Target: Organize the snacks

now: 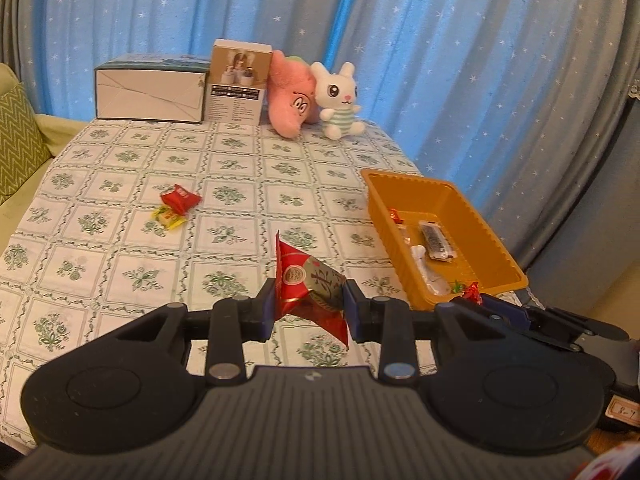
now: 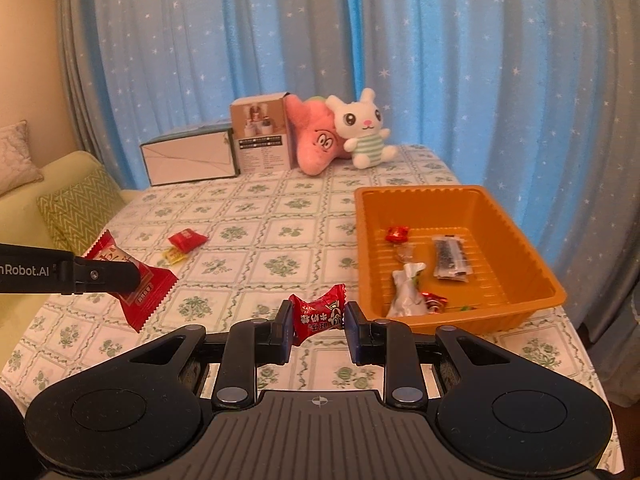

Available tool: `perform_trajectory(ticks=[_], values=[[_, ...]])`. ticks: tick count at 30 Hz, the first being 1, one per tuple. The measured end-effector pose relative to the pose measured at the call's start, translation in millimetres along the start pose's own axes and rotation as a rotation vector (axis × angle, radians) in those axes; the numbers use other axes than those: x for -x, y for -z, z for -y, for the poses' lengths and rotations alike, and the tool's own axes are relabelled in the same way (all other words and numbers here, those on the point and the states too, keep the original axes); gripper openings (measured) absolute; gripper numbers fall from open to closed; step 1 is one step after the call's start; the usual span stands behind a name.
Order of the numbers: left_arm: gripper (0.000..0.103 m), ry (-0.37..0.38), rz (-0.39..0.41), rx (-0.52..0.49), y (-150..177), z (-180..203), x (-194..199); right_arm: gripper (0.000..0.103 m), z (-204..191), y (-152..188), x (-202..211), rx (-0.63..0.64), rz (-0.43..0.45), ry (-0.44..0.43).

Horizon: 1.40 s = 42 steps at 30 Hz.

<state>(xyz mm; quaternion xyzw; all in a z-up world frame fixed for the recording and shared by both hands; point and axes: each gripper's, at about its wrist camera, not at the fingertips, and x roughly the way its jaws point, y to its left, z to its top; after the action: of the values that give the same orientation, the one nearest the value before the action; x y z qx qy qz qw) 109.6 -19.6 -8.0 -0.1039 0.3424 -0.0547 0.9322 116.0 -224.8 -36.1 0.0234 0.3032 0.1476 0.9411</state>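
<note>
Snacks: left gripper jaws clamped on red packet, right gripper jaws clamped on red candy, both above tabletop. Orange tray holds several; red pack and yellow candy touching, loose on tabletop.

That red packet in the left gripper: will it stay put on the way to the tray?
Probably, handled gently. The red packet hangs tilted between the left gripper pads, so it looks light and floppy. Its glossy film may slip. Carried over the orange tray, it should drop flat, not roll.
</note>
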Motion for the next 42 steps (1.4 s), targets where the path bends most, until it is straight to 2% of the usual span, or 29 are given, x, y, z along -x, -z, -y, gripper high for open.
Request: perform_trajectory(ticks=[21,31,42], values=[[0.031,0.132,-0.027,-0.106,-18,80,-40,0.027,85,-13,17,-0.075,0.012,0.137],[0.031,0.176,-0.051,-0.149,-27,111,-73,0.027,118,-24,4,-0.087,0.011,0.16],[0.031,0.202,-0.095,-0.184,-41,137,-131,0.027,149,-45,-26,-0.078,-0.009,0.159]])
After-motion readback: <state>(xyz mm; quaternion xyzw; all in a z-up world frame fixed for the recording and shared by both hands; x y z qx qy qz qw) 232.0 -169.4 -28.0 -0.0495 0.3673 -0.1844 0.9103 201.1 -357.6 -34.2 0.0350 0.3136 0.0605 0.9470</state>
